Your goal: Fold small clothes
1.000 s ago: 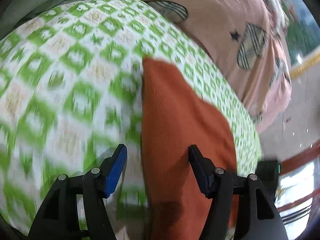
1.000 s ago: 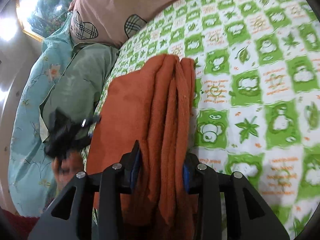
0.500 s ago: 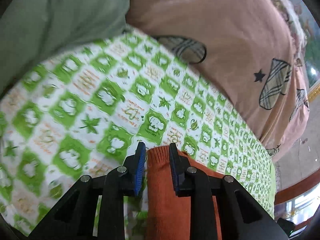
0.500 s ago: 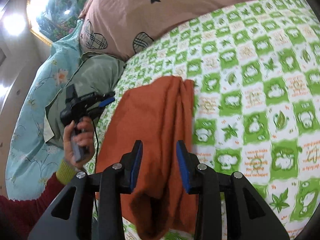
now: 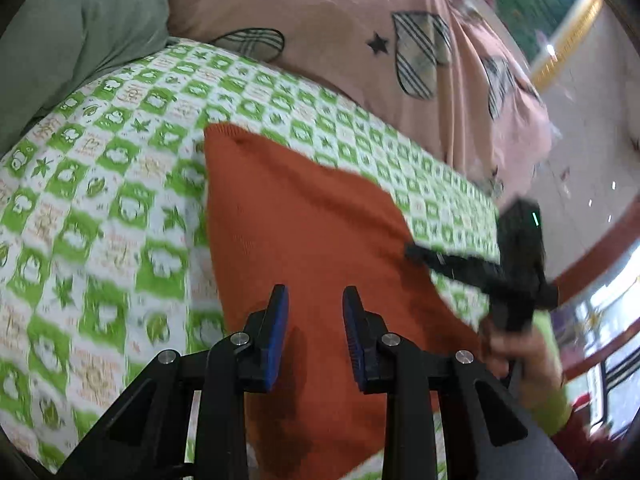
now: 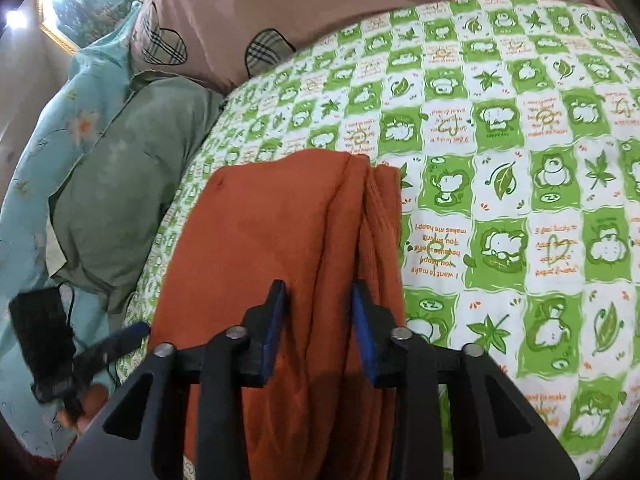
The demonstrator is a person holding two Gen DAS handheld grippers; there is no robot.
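Observation:
An orange knit garment (image 5: 304, 240) lies folded flat on the green-and-white checked sheet (image 5: 100, 208). My left gripper (image 5: 315, 336) hovers over its near part, jaws open a little and empty. In the right wrist view the same garment (image 6: 280, 248) shows stacked folds along its right edge. My right gripper (image 6: 319, 332) is open over those folds, nothing pinched. The right gripper's body also shows in the left wrist view (image 5: 516, 264), and the left one shows in the right wrist view (image 6: 44, 344).
A pink pillow with plaid hearts (image 5: 360, 40) lies beyond the garment. A grey-green pillow (image 6: 128, 184) and a teal floral quilt (image 6: 60, 128) lie to the left. The checked sheet (image 6: 520, 200) stretches to the right.
My left gripper pulled back from the garment's far corner and opened slightly. My right gripper, shut on the folds a second ago, has opened and moved lower over them.

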